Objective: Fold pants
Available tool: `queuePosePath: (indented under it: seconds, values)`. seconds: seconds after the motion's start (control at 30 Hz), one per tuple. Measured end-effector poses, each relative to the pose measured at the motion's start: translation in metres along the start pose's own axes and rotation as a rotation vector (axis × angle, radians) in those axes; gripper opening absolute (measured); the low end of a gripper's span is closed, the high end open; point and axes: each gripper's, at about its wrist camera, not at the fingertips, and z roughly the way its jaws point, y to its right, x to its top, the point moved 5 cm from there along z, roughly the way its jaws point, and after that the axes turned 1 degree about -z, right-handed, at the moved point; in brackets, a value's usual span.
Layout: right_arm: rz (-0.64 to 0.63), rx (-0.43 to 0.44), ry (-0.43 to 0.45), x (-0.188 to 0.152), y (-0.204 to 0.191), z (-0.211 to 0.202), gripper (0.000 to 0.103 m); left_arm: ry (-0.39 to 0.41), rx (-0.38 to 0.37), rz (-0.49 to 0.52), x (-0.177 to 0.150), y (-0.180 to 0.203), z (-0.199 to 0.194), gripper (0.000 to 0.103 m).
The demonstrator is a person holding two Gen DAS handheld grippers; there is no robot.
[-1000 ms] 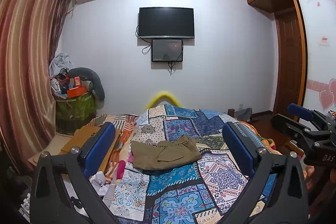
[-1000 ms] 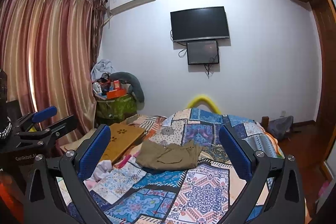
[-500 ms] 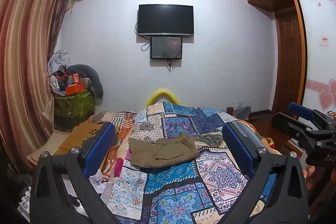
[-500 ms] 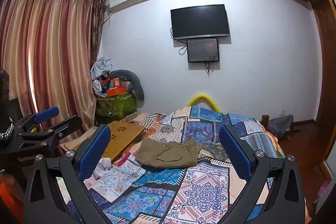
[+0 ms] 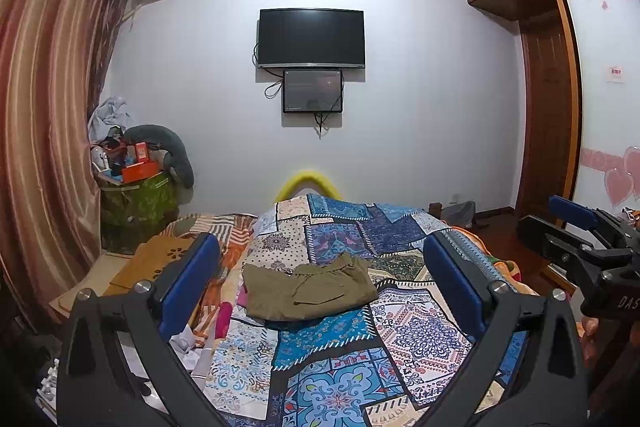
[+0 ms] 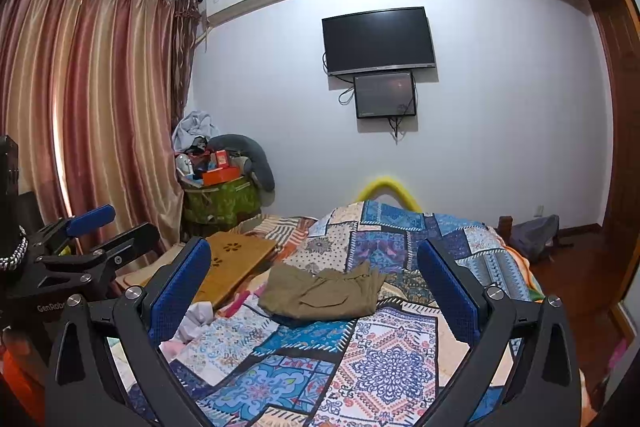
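Seemingly done: the olive pants (image 5: 310,287) lie folded into a compact bundle on the patchwork bedspread (image 5: 420,331), well ahead of both tools. Left tool (image 5: 320,287) and right tool (image 6: 314,297) gape wide, holding nothing; perhaps only tidying remains.

My left gripper (image 5: 320,283) hung spread wide above the patchwork quilt (image 5: 420,331), holding nothing. Folded olive pants (image 5: 308,291) lay at 12 o'clock. My right gripper (image 5: 576,239) showed at 3 o'clock.

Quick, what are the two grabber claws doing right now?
Left gripper: open, holding nothing, away from the folded olive-green pants.
Right gripper: open, holding nothing.
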Motion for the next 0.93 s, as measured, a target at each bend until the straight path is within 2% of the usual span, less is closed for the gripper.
queuePosePath:
  seconds: [0.33, 0.53, 0.93]
  values:
    - [0.0, 0.001, 0.004, -0.0006, 0.0001, -0.0008, 0.102, -0.001, -0.04, -0.014, 0.0022, 0.0009, -0.0008, 0.103]
    - [0.001, 0.001, 0.007, -0.0008, -0.0002, -0.0014, 0.103, 0.005, -0.026, 0.004, 0.0017, 0.0025, -0.0017, 0.103]
    - [0.002, 0.0, 0.005, -0.0018, -0.001, -0.0003, 0.103, -0.01, -0.046, -0.007, -0.0001, 0.0015, 0.0001, 0.103]
